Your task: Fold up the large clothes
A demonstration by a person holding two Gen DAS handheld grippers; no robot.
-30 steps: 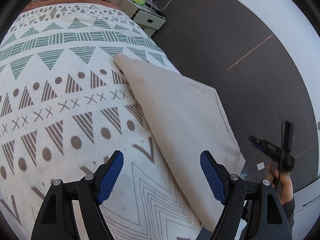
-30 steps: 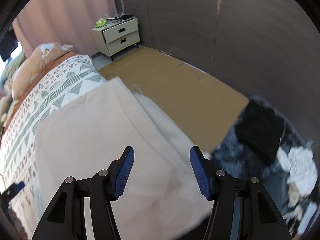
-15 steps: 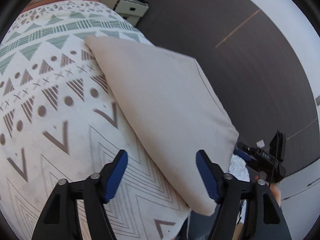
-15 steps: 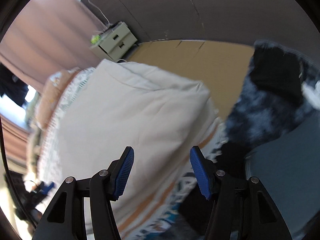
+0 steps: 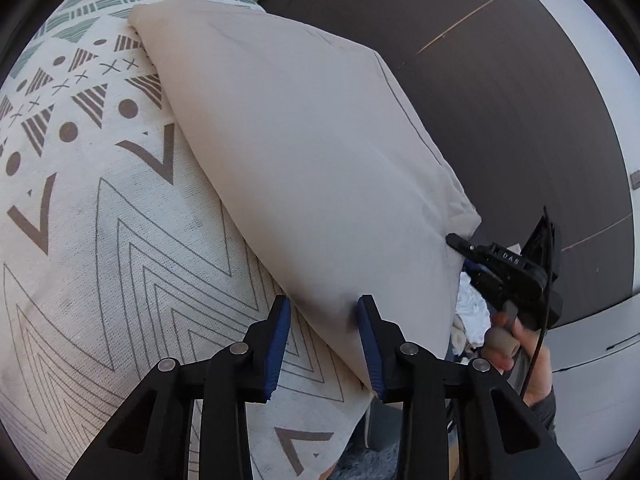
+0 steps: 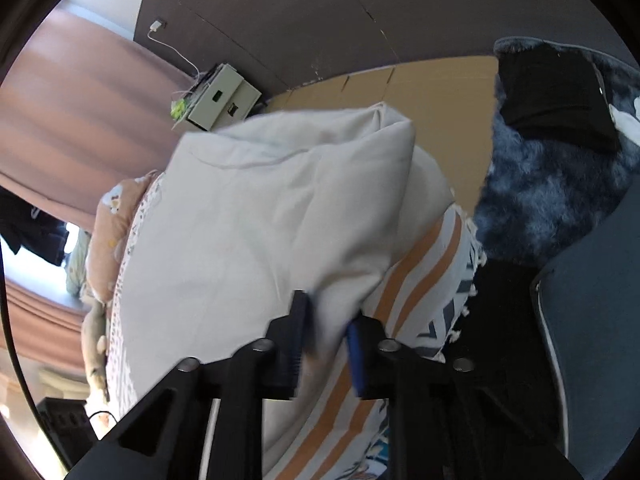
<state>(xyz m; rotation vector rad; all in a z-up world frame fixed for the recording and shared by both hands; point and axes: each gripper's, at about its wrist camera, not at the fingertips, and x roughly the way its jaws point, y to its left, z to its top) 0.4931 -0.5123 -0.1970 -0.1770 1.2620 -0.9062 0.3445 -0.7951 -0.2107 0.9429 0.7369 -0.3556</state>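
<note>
A large beige folded cloth point(image 5: 300, 140) lies on the patterned bed cover point(image 5: 100, 240), reaching over the bed's right edge. My left gripper point(image 5: 322, 312) straddles the cloth's near edge. Its jaws are closing, with the fold between the blue pads and a gap still showing on the left side. In the left wrist view my right gripper point(image 5: 456, 240) bites the cloth's far right corner, held by a person's hand point(image 5: 520, 344). The right wrist view shows the beige cloth point(image 6: 248, 216) pinched between the closing jaws of the right gripper point(image 6: 326, 316), blurred there.
An orange-striped fringed cover point(image 6: 424, 264) hangs over the bed edge under the cloth. A nightstand point(image 6: 218, 98) stands by the dark wall. A black garment point(image 6: 556, 92) lies on a dark fluffy rug point(image 6: 540, 184). White crumpled laundry point(image 5: 474, 312) sits below the bed.
Both grippers came down onto the beige cloth's near edge and their jaws narrowed around it. The right gripper rolled and took hold of the corner.
</note>
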